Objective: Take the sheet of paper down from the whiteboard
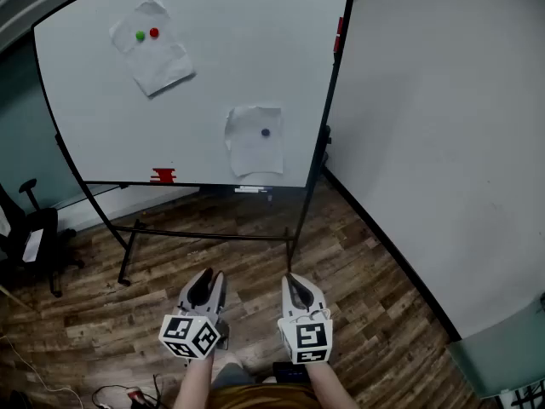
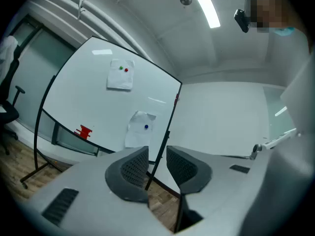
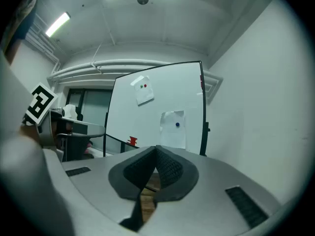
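Observation:
A whiteboard [image 1: 213, 66] on a wheeled stand faces me. A crumpled paper sheet [image 1: 255, 141] hangs low on it under a dark blue magnet [image 1: 266, 132]. A second sheet [image 1: 152, 48] sits upper left, pinned by a green magnet [image 1: 140, 35] and a red magnet [image 1: 154, 32]. Both grippers hover well short of the board, over the floor. My left gripper [image 1: 204, 290] is open with nothing between its jaws. My right gripper [image 1: 295, 292] is shut and empty. The lower sheet [image 2: 139, 129] also shows in the left gripper view, and the lower sheet [image 3: 173, 128] in the right gripper view.
A red eraser-like block [image 1: 163, 175] rests on the board's tray. The stand's legs [image 1: 128, 254] spread over the wood floor. A black office chair [image 1: 30, 237] stands at the left. A white wall [image 1: 443, 143] runs close along the right.

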Demonstrator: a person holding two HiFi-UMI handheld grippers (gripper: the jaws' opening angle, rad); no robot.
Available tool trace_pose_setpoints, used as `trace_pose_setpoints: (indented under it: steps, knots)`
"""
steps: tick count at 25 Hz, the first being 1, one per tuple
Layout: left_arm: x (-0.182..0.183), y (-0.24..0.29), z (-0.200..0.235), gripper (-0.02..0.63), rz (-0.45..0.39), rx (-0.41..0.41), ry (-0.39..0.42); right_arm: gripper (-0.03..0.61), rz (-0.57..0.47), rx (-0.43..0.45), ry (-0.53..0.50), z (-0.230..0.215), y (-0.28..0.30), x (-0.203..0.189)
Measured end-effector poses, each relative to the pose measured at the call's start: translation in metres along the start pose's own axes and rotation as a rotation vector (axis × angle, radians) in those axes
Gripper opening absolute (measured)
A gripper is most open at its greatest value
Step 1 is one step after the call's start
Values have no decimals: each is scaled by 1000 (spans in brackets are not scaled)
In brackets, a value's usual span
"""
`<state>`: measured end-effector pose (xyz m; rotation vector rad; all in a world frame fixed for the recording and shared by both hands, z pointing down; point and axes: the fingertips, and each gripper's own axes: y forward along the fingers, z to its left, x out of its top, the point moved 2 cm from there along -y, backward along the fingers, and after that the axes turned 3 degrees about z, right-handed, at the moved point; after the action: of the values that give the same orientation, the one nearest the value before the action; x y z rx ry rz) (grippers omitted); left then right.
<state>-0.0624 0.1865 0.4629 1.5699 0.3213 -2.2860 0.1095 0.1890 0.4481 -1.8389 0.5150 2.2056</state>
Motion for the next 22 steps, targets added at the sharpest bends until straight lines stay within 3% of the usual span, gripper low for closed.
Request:
trace_pose_setpoints:
  steps: [6, 16, 18, 20, 22]
  knots:
    - [1, -11, -4, 29, 5, 21, 25, 11, 4, 6, 11, 4, -7, -2]
    - [-8, -23, -12, 28, 35, 29, 40, 12, 10, 42, 48, 10, -17, -8]
    - [-9, -22, -18, 78, 38, 13, 48, 28, 20, 30, 42, 8, -21, -11]
    - [-9, -21, -20, 142, 39, 8, 54, 105, 22, 37, 40, 8, -22, -12]
    - [-12, -18, -17, 167, 44, 23, 49, 133, 24, 41, 36, 7, -22, -13]
